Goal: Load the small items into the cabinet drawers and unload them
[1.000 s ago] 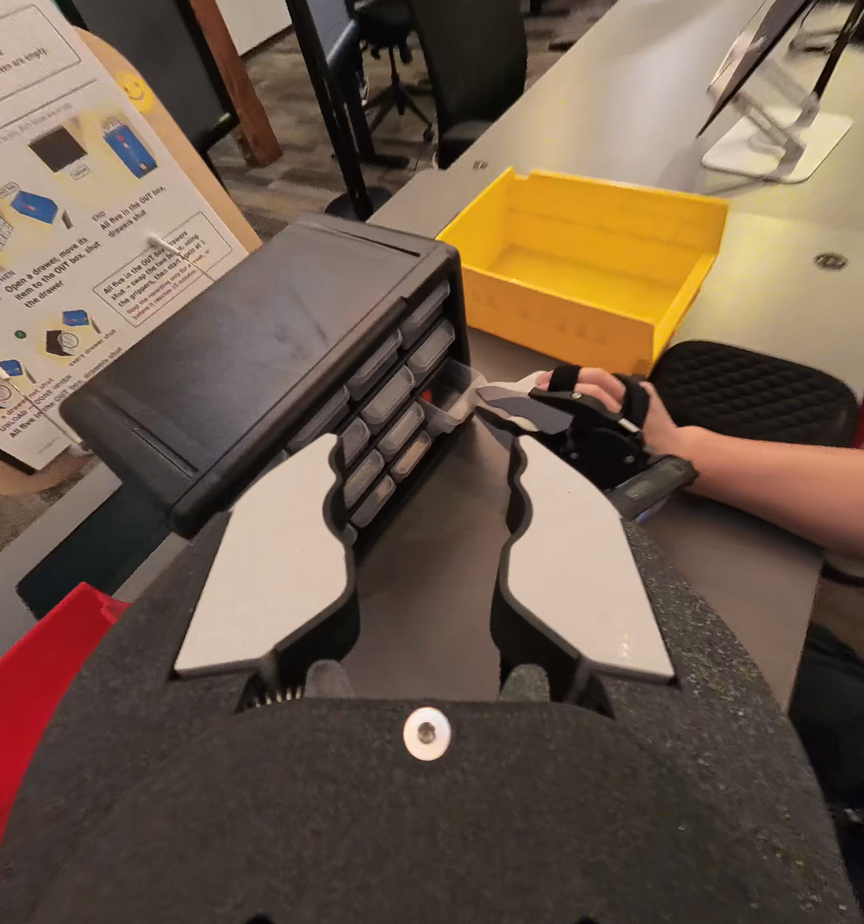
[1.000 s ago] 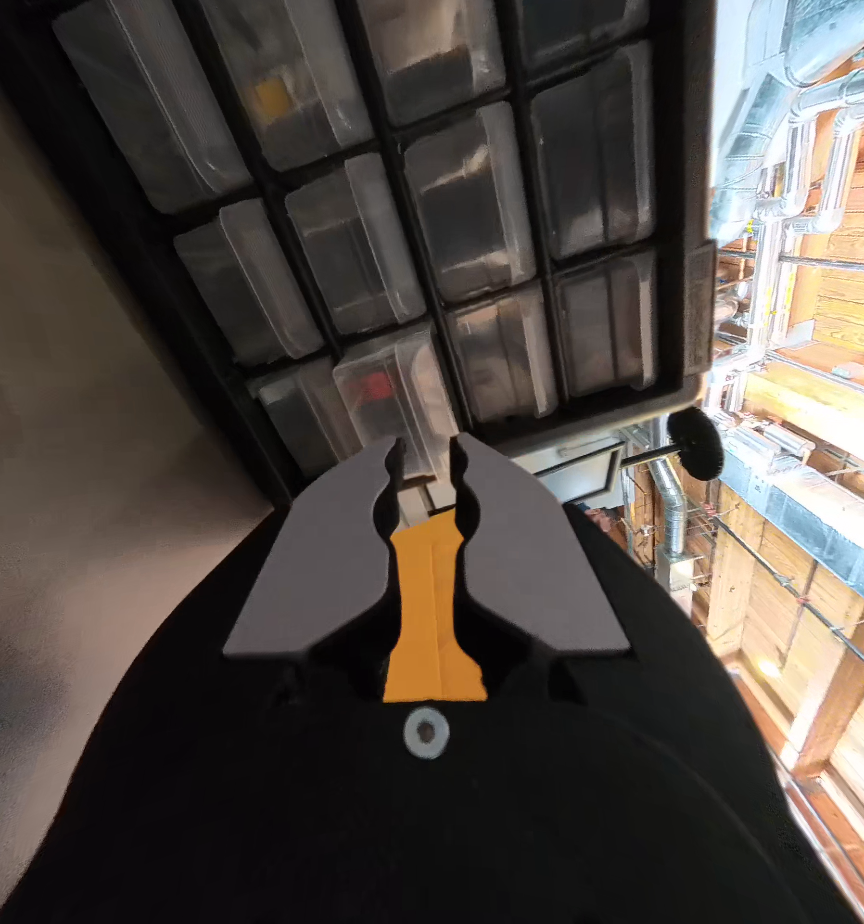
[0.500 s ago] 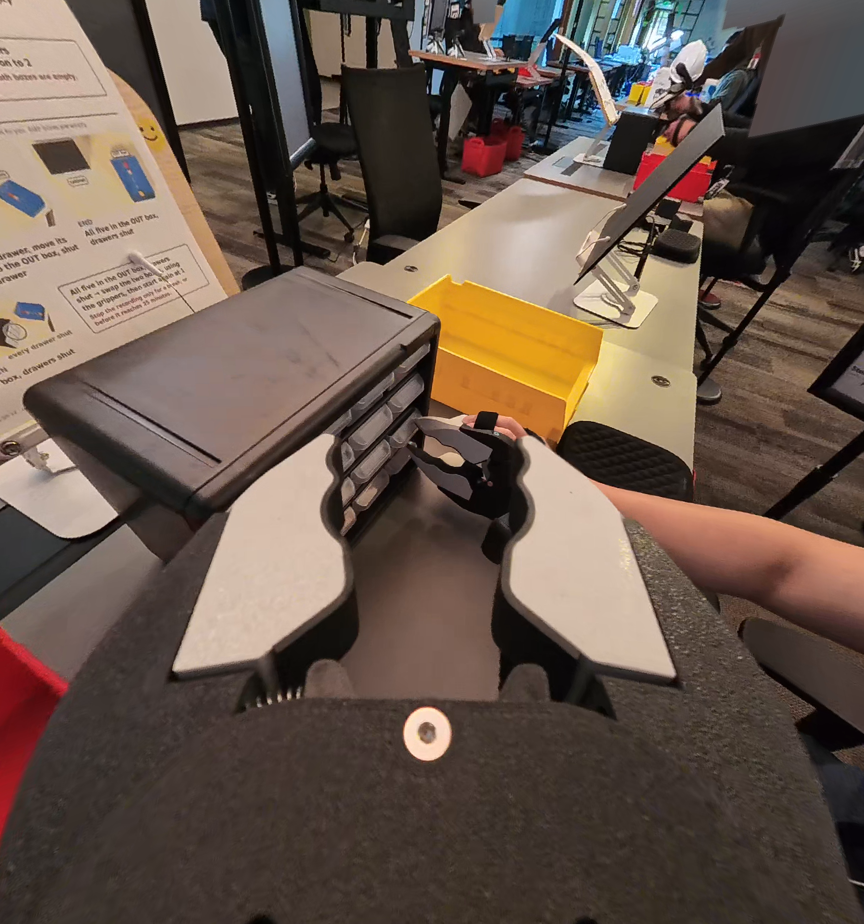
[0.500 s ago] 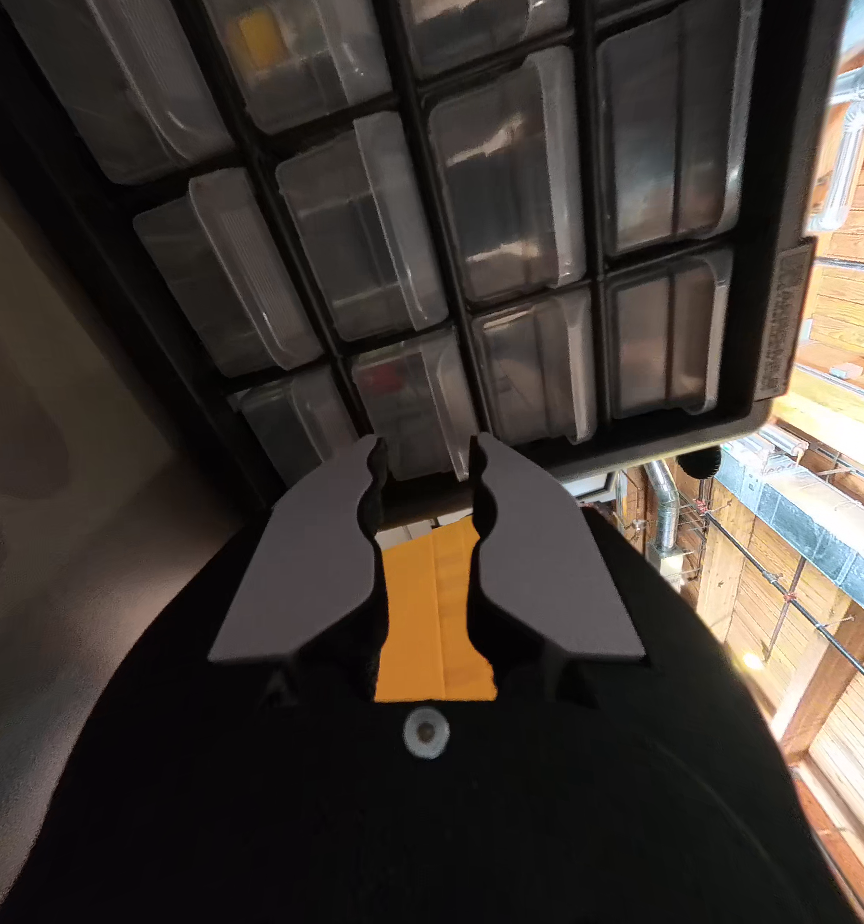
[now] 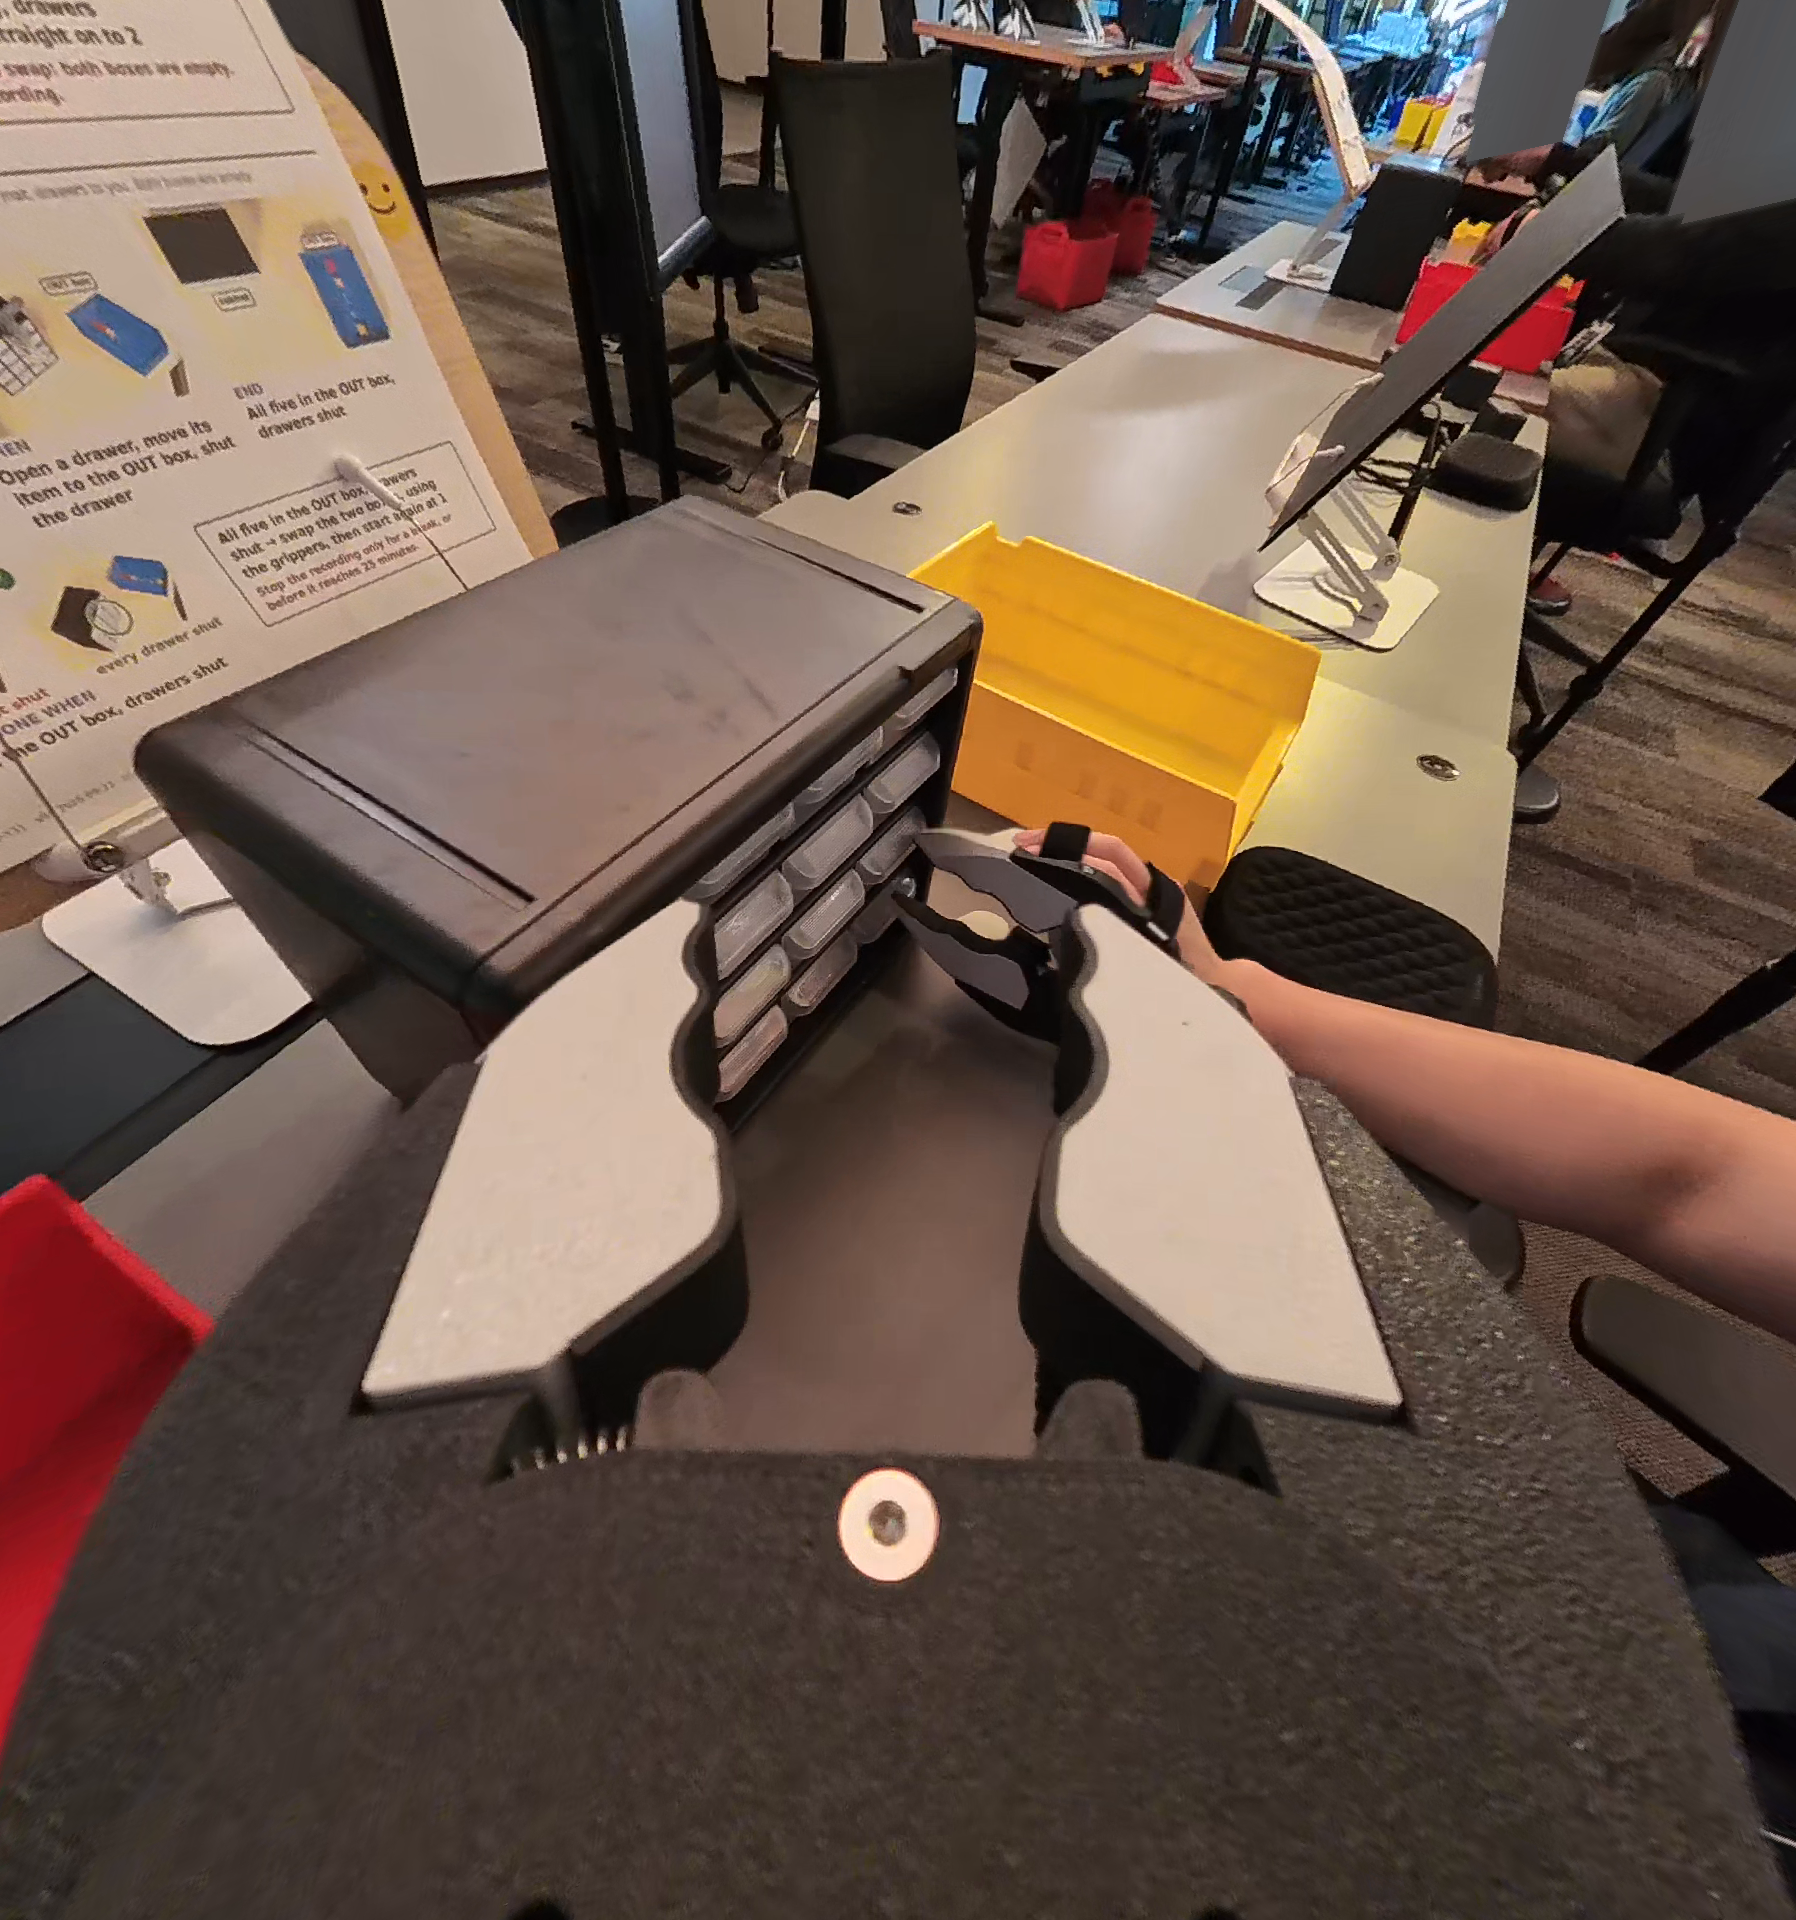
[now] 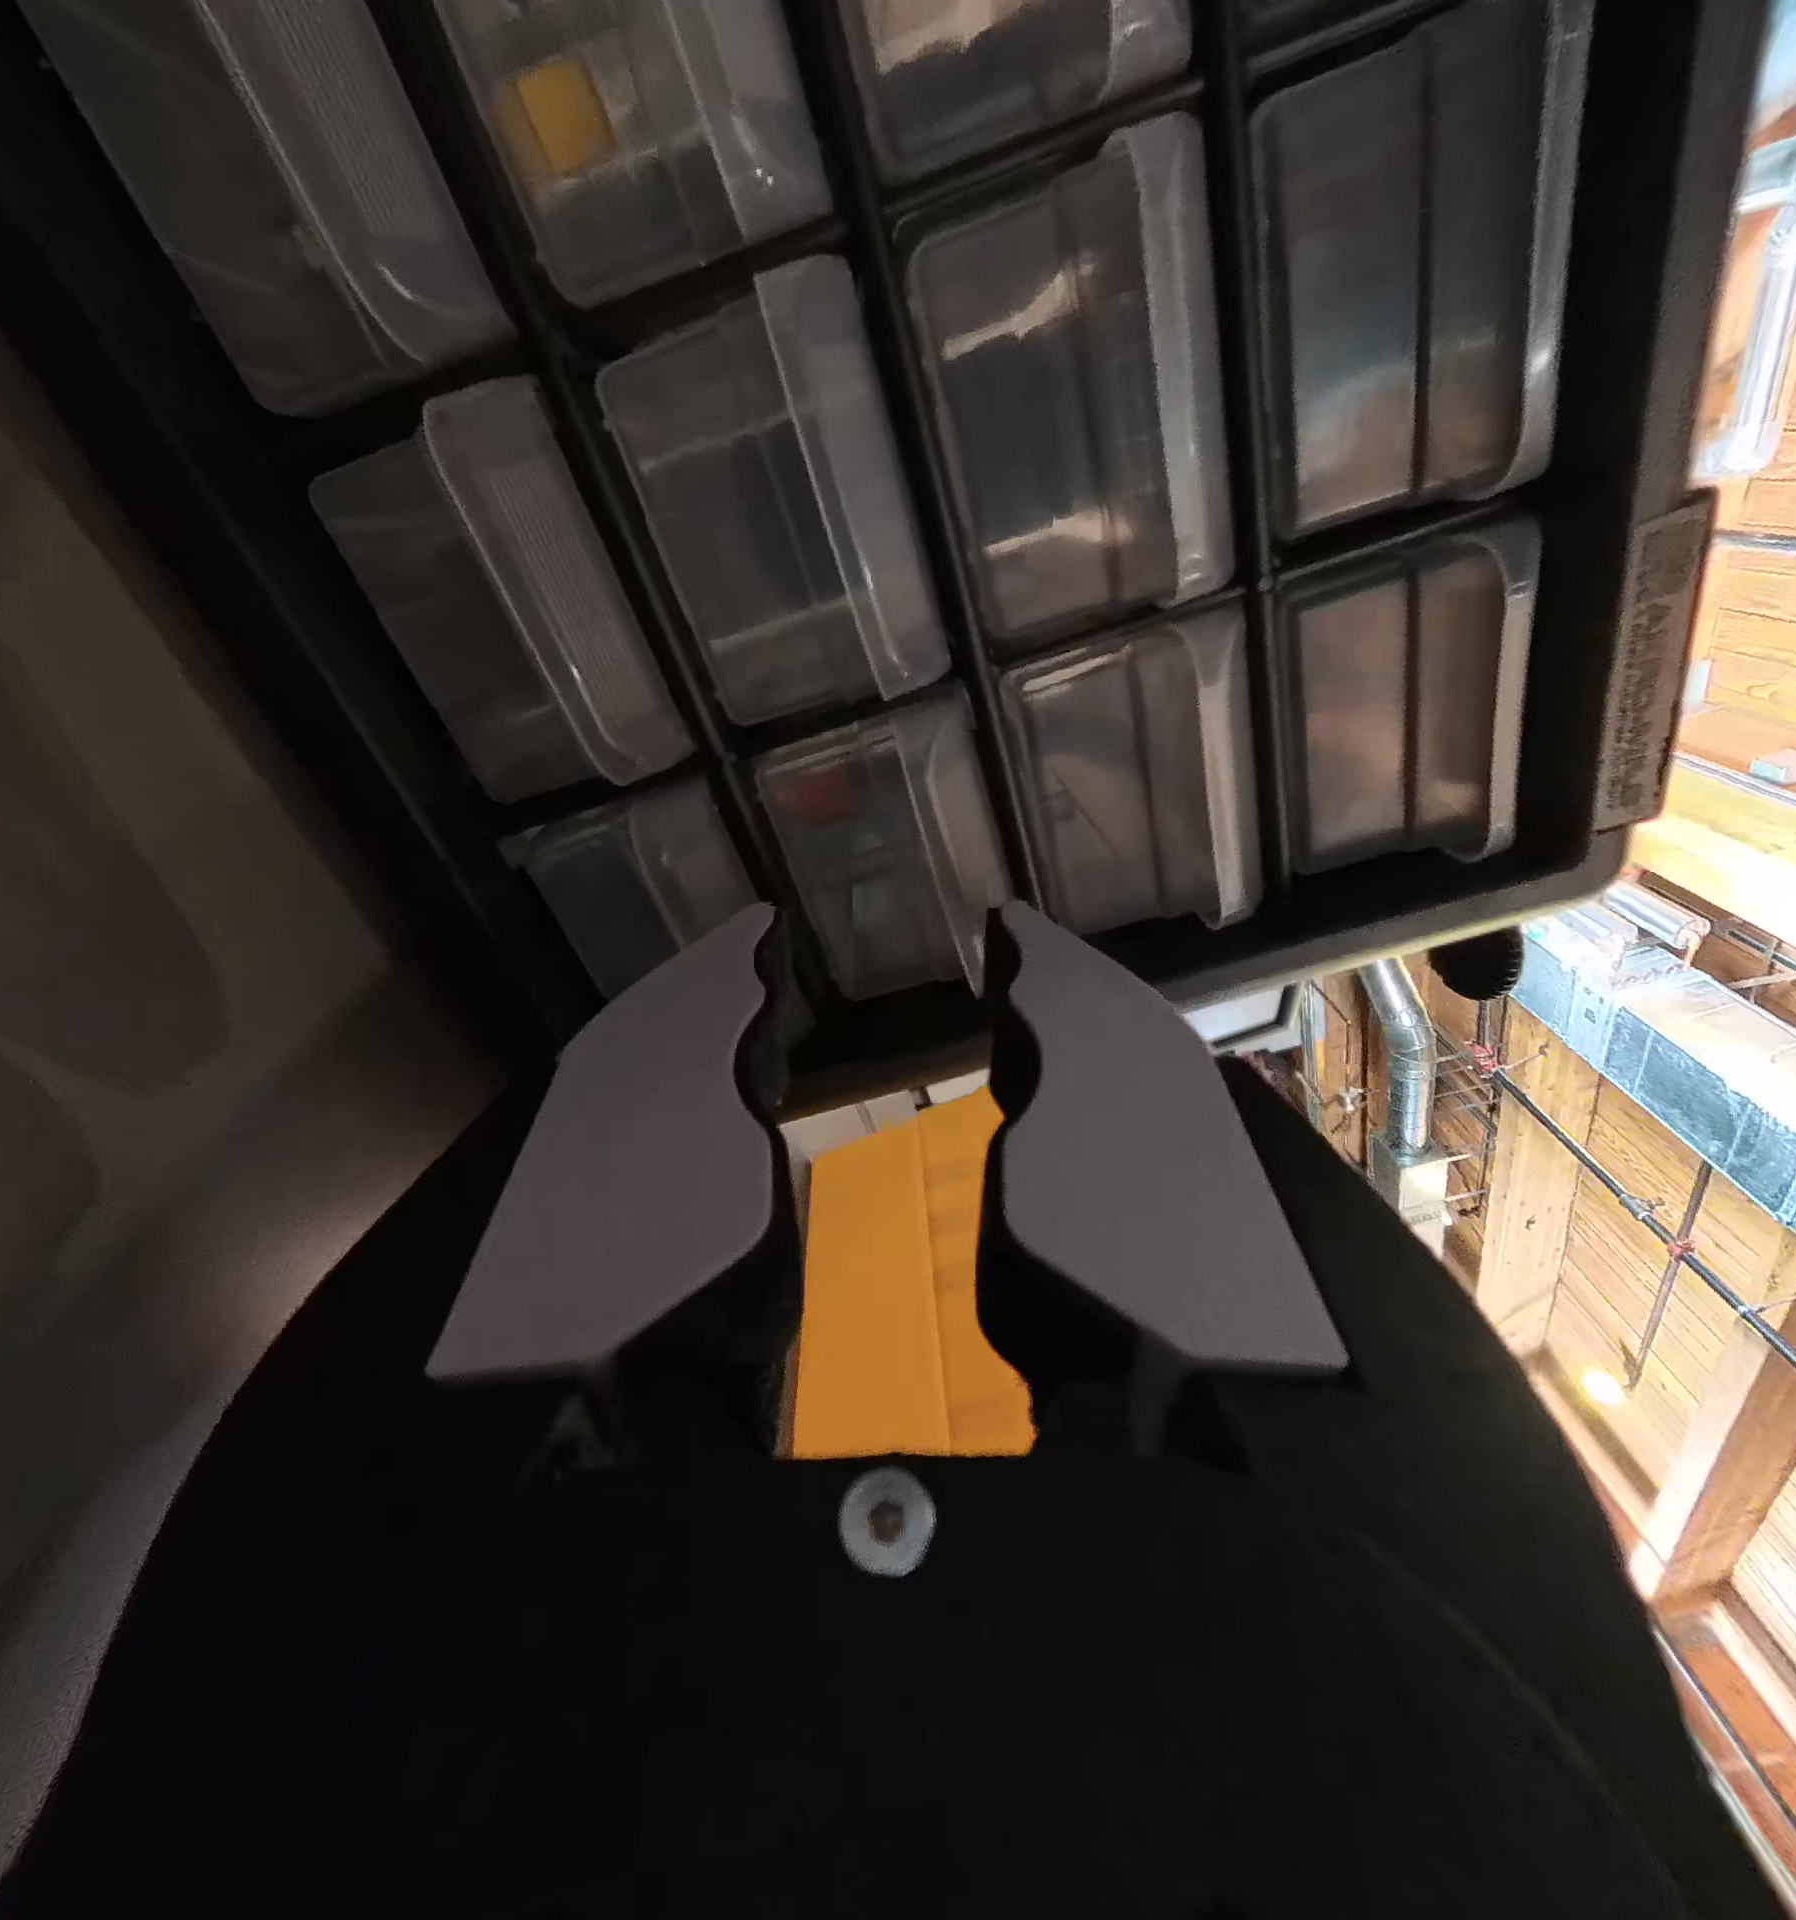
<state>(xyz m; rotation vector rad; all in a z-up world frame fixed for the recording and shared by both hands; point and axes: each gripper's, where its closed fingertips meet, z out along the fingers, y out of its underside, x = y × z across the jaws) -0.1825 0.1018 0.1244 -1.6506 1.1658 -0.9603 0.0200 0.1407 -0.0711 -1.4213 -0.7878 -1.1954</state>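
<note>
Tools, two: the left tool [image 5: 878, 1029] is being held spread over the table [image 5: 1133, 457]; the right tool [image 6: 878, 966], spread, is being kept at one drawer [image 6: 873, 842] of the cabinet [image 5: 561, 717], beside one yellow bin [image 5: 1112, 686].

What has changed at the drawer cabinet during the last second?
The clear drawer with a red item, open before, is now pushed in. The right gripper let go and widened. The left gripper rose, staying open and empty. The black drawer cabinet and yellow bin stayed.

One black drawer cabinet [image 5: 603, 717] beyond the left fingertips; one yellow bin [image 5: 1122, 696] beyond the right finger; one red bin [image 5: 32, 1382] beside the left finger; two grippers; one instruction board [image 5: 146, 395].
</note>
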